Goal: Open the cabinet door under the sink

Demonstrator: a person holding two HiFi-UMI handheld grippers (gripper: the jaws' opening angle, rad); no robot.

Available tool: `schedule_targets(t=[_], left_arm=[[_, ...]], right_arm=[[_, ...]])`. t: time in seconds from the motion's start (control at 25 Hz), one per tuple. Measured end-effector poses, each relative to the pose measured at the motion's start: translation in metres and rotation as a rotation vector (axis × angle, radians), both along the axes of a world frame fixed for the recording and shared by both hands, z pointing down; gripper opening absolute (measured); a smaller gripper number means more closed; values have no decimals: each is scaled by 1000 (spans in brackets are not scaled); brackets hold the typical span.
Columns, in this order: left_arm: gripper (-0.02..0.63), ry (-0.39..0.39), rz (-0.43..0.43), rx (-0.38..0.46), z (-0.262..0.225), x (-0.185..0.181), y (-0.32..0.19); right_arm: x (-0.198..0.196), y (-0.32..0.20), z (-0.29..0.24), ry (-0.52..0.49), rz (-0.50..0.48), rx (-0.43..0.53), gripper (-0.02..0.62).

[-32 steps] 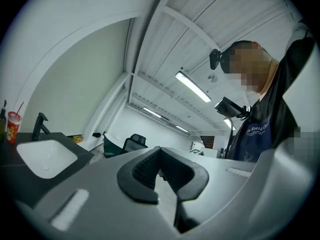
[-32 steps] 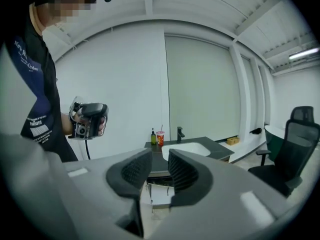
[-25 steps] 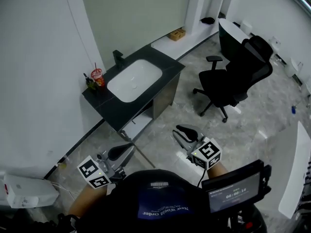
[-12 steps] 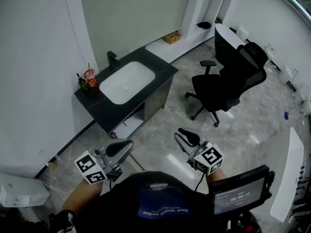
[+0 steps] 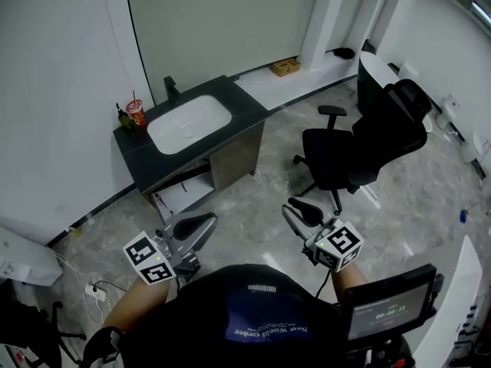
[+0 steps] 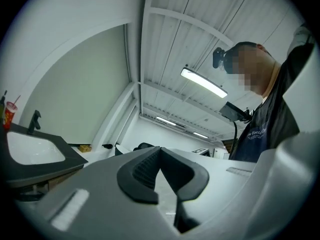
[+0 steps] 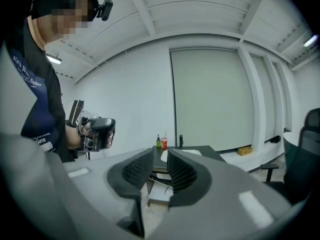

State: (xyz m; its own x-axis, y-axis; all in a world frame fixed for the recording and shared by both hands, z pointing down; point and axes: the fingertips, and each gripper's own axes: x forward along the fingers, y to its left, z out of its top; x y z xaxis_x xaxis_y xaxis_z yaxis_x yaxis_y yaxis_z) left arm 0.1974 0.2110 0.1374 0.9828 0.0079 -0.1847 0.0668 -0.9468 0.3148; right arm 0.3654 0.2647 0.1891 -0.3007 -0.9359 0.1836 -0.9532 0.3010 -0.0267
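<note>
The sink vanity (image 5: 253, 112) has a black top and a white basin (image 5: 188, 127). It stands against the wall at the upper left of the head view. Below the top, a brown cabinet door (image 5: 236, 158) covers the right half, and a white interior (image 5: 182, 196) shows at the left. My left gripper (image 5: 201, 222) is shut and empty, well short of the vanity. In its own view the left gripper (image 6: 160, 150) tilts upward, with the basin (image 6: 30, 151) at the far left. My right gripper (image 5: 299, 207) stands open by a narrow gap and holds nothing. The right gripper (image 7: 160, 156) faces the vanity (image 7: 200, 151).
A black office chair (image 5: 349, 152) stands on the tiled floor right of the vanity. A red cup (image 5: 136, 113), a bottle (image 5: 121, 117) and a black faucet (image 5: 169, 90) sit on the countertop. A cardboard box (image 5: 285, 67) lies by the far wall, and a power strip (image 5: 96, 291) on the floor at left.
The head view has swung: the vanity now sits further left and more floor shows before it. Both grippers were carried along and keep the same jaw settings.
</note>
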Motion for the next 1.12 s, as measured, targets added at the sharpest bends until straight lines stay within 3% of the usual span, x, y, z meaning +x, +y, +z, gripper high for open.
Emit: schedule_targets(t=[0.24, 0.44, 0.76, 1.12], left_arm=[[0, -26, -50, 4, 0, 43, 36], [0, -34, -67, -21, 6, 66, 29], [0, 4, -49, -20, 17, 99, -53], [0, 27, -169, 14, -2, 68, -197]], right_arm=[[35, 7, -5, -40, -99, -16, 89], [43, -11, -2, -85, -149, -27, 87], [56, -96, 12, -66, -174, -76, 64], [35, -241, -23, -61, -254, -35, 40]])
